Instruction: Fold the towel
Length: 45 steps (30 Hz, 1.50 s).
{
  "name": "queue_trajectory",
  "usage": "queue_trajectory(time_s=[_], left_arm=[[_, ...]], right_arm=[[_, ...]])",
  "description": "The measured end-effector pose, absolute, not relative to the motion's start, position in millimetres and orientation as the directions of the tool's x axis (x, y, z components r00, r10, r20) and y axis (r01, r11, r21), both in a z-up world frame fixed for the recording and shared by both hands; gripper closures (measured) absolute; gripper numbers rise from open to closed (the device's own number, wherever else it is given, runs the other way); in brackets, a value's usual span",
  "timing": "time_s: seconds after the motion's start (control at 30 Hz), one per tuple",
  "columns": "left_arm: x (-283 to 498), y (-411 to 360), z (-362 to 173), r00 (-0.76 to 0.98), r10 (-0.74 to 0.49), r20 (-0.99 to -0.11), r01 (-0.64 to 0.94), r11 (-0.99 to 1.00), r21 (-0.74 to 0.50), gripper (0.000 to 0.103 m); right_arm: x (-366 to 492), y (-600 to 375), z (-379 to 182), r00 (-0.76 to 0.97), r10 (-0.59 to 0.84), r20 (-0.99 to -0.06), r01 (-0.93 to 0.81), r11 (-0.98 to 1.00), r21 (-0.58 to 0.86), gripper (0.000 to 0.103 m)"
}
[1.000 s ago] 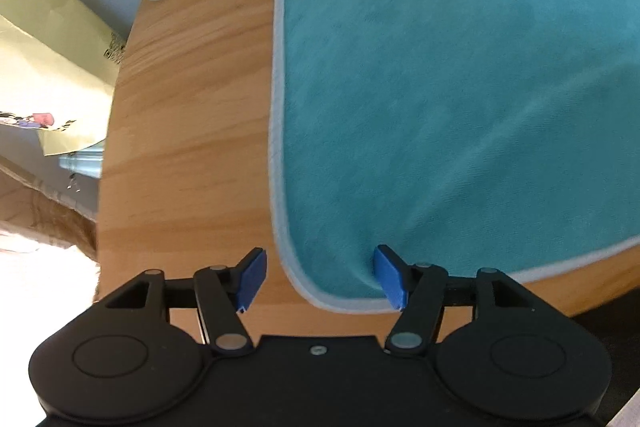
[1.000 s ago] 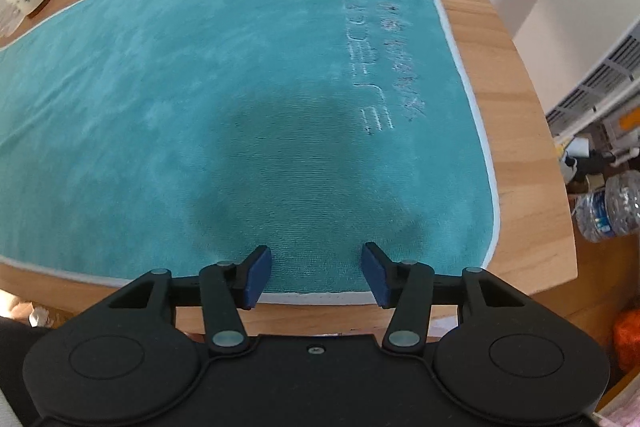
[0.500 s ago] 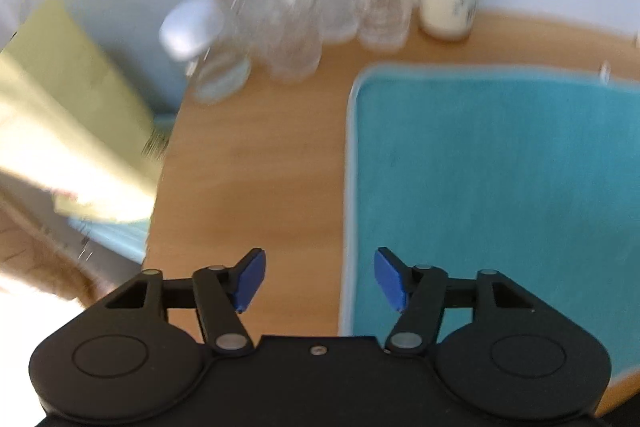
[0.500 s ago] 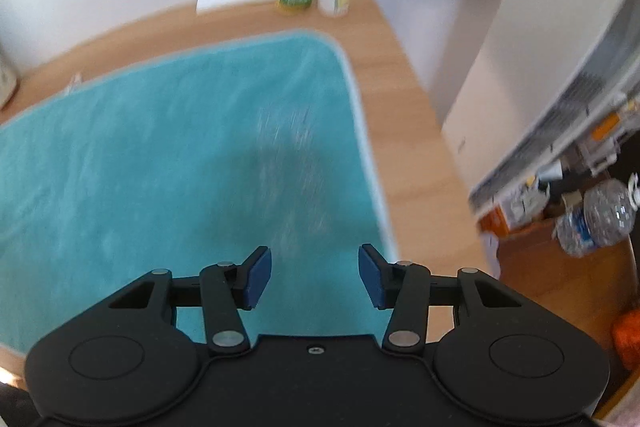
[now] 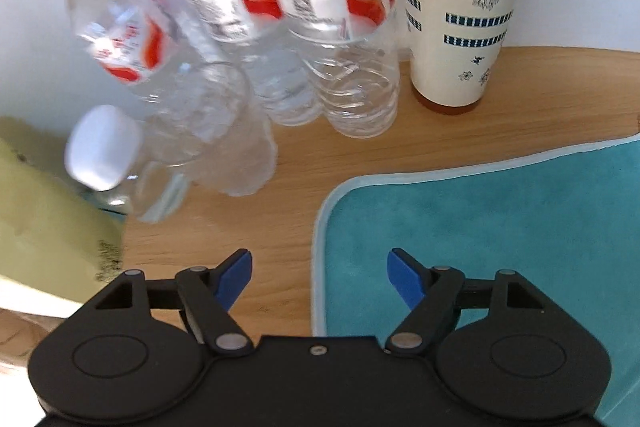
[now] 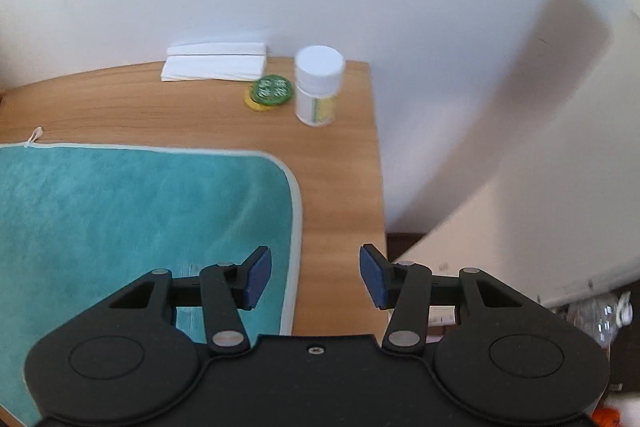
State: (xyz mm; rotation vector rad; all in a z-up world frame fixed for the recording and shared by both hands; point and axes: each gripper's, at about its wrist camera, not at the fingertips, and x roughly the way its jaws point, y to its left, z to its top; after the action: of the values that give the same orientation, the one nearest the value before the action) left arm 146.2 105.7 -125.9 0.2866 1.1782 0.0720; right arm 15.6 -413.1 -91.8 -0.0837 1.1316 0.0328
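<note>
Left gripper (image 5: pixel 319 273) jaws spread wide, nothing held, straddling the towel (image 5: pixel 500 247) left hem near its far-left corner. Right gripper (image 6: pixel 316 275) also wide, empty, over the towel's right hem near the far-right corner. Towel lies flat on the table (image 6: pixel 180 115). Judgement: far corners get pinched next; drop low, catch hem only, close both together. Bottles (image 5: pixel 280 39) and cup (image 5: pixel 460 7) stand just beyond the towel's far-left corner; keep clear.

Clear water bottles (image 5: pixel 348 59), patterned cup (image 5: pixel 460 11), white jar (image 6: pixel 319 85), green lid (image 6: pixel 273 89), folded papers (image 6: pixel 214 61).
</note>
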Motion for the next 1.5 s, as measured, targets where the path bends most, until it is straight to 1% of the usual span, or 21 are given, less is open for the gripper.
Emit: queue_trajectory(time_s=[0.1,0.27,0.4,0.5,0.63,0.77,0.8,0.87,0.9,0.97,1.0,1.03,1.07,1.1,1.13,1.2,1.23,1.27,1.3,1.37,1.5], left_arm=[[151.6,104.1,-133.0,0.389,0.224,-0.894,0.118,0.95,0.289,0.026],[169.3,104.8,-151.9,0.355,0.239,-0.904,0.116,0.948,0.297,0.026],[176.2,108.4,-149.3,0.351,0.214,-0.912,0.112,0.957,0.268,0.026],[178.9,107.6,-149.1,0.357,0.215,-0.909,0.125,0.953,0.275,0.026],[180.2,106.8,-149.8,0.366,0.207,-0.907,0.139,0.952,0.274,0.027],[180.9,106.2,-150.1,0.373,0.198,-0.906,0.149,0.952,0.269,0.028],[180.8,105.8,-150.1,0.374,0.197,-0.906,0.152,0.951,0.269,0.03],[179.2,103.0,-149.3,0.381,0.187,-0.906,0.17,0.948,0.267,0.041],[178.2,101.7,-149.1,0.384,0.181,-0.906,0.177,0.948,0.264,0.044],[175.4,98.3,-148.4,0.385,0.158,-0.909,0.193,0.949,0.247,0.059],[174.5,97.1,-148.3,0.384,0.151,-0.911,0.2,0.949,0.242,0.061],[173.5,95.6,-148.3,0.383,0.143,-0.913,0.211,0.948,0.237,0.069],[172.4,94.3,-148.3,0.381,0.132,-0.915,0.223,0.948,0.229,0.078],[171.8,93.5,-148.5,0.379,0.123,-0.917,0.23,0.947,0.222,0.08],[172.1,91.9,-149.8,0.379,0.121,-0.917,0.239,0.945,0.223,0.081],[173.9,88.3,-153.9,0.383,0.122,-0.916,0.261,0.936,0.234,0.082],[176.2,85.1,-153.6,0.382,0.125,-0.915,0.269,0.933,0.24,0.087],[178.2,81.9,-152.5,0.384,0.138,-0.913,0.273,0.928,0.255,0.094],[178.6,80.6,-152.5,0.389,0.156,-0.908,0.27,0.923,0.275,0.096],[179.3,79.5,-155.0,0.391,0.188,-0.901,0.256,0.918,0.302,0.098],[178.3,83.9,-151.9,0.413,0.198,-0.889,0.227,0.923,0.311,0.098]], right_arm=[[34.5,-405.3,-102.0,0.412,0.007,-0.911,-0.118,0.992,-0.045,0.049],[64.5,-394.4,-122.6,0.374,0.027,-0.927,-0.176,0.983,-0.042,0.049],[84.8,-394.0,-128.5,0.359,0.069,-0.931,-0.193,0.981,-0.002,0.049],[99.6,-389.7,-134.5,0.331,0.08,-0.94,-0.221,0.975,0.005,0.049],[109.0,-386.9,-139.7,0.294,0.09,-0.952,-0.233,0.972,0.02,0.055],[109.6,-382.7,-143.4,0.271,0.102,-0.957,-0.259,0.965,0.03,0.055],[109.3,-382.0,-143.7,0.271,0.102,-0.957,-0.261,0.965,0.029,0.055],[108.3,-381.5,-143.8,0.272,0.103,-0.957,-0.258,0.966,0.031,0.055],[107.9,-381.1,-143.9,0.272,0.103,-0.957,-0.258,0.966,0.031,0.055],[104.9,-398.2,-134.2,0.263,0.102,-0.959,-0.233,0.972,0.039,0.06],[103.1,-409.4,-127.9,0.257,0.101,-0.961,-0.216,0.975,0.045,0.067],[102.4,-414.6,-124.6,0.252,0.103,-0.962,-0.214,0.976,0.049,0.075],[103.1,-415.3,-123.5,0.245,0.11,-0.963,-0.224,0.973,0.054,0.08],[104.6,-416.9,-122.3,0.237,0.117,-0.965,-0.231,0.971,0.061,0.09],[106.6,-419.1,-121.2,0.228,0.121,-0.966,-0.235,0.97,0.066,0.095],[109.7,-422.8,-119.3,0.216,0.126,-0.968,-0.24,0.968,0.073,0.095],[110.7,-425.5,-118.2,0.218,0.121,-0.968,-0.24,0.969,0.067,0.096],[112.2,-429.6,-116.4,0.222,0.113,-0.968,-0.237,0.97,0.059,0.097],[112.7,-432.4,-115.0,0.225,0.11,-0.968,-0.233,0.971,0.056,0.097],[113.6,-441.9,-109.0,0.24,0.117,-0.964,-0.218,0.974,0.064,0.098],[115.8,-461.1,-94.9,0.284,0.12,-0.951,-0.198,0.978,0.064,0.098]])
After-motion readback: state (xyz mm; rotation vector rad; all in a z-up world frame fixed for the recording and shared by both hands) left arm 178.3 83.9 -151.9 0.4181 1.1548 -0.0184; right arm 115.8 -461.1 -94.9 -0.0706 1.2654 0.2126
